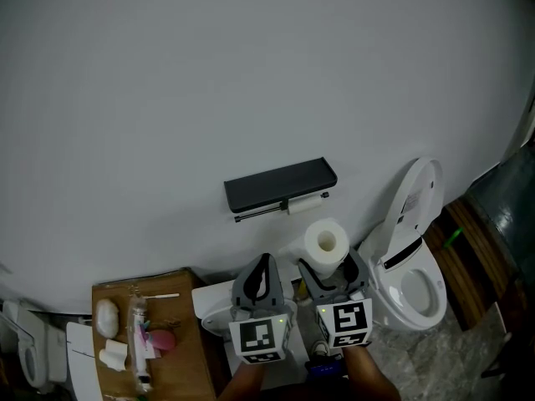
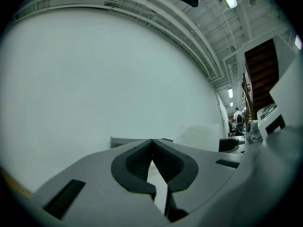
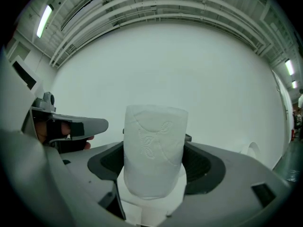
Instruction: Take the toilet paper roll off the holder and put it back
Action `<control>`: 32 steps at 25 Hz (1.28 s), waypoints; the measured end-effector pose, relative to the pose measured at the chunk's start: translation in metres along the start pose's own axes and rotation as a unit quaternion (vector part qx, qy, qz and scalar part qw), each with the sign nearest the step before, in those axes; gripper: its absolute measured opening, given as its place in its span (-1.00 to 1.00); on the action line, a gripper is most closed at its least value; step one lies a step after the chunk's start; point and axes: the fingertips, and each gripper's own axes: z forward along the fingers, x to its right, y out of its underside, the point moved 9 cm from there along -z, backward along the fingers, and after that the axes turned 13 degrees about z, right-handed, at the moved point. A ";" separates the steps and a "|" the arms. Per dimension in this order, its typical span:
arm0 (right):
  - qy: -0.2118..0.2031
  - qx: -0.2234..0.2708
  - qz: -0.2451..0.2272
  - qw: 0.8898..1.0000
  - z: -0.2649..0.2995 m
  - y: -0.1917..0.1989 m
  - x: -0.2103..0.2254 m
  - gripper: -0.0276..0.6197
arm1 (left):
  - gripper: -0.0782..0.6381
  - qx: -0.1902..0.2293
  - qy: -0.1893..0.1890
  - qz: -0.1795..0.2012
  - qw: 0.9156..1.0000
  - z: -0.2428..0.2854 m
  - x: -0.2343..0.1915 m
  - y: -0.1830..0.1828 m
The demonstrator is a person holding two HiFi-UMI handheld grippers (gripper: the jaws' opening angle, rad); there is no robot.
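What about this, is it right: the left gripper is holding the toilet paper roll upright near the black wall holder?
No. The right gripper holds the toilet paper roll upright near the black wall holder; the right gripper view shows it. The left gripper is shut, empty.

The toilet paper roll (image 3: 154, 148) is soft white paper, embossed with leaves. The holder (image 1: 280, 184) at frame centre is matt black. At right, a glossy white toilet (image 1: 414, 286). At lower left, a wooden top (image 1: 184, 307). The left gripper (image 2: 152, 143) is matt grey plastic with ribbed black pads (image 2: 137, 167).
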 end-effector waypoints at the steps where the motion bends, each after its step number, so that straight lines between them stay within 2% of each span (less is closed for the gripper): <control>1: 0.000 -0.001 -0.002 1.000 -0.001 0.000 0.000 0.23 | -0.75 0.002 0.001 0.000 1.000 -0.001 0.001 -0.001; 4: 0.002 -0.002 -0.005 1.000 -0.002 0.000 0.001 0.23 | -0.75 0.014 0.003 -0.004 1.000 -0.002 0.001 -0.007; 8: 0.005 -0.005 -0.004 1.000 -0.002 0.003 0.002 0.23 | -0.76 0.026 0.016 0.015 0.999 -0.004 0.005 -0.011; 10: 0.007 -0.007 -0.003 1.000 -0.002 0.004 0.003 0.23 | -0.76 0.033 0.011 0.006 0.999 -0.005 0.005 -0.015; 12: 0.006 -0.007 -0.004 1.000 -0.002 0.003 0.002 0.23 | -0.75 0.030 0.007 -0.001 1.000 -0.005 0.004 -0.014; 17: 0.007 -0.010 -0.003 1.000 -0.002 0.001 0.001 0.23 | -0.75 0.007 0.007 0.009 1.000 -0.006 0.003 -0.005; 32: 0.002 -0.012 -0.002 1.000 0.004 0.002 0.002 0.23 | -0.75 0.024 -0.005 0.000 1.000 -0.003 0.001 -0.008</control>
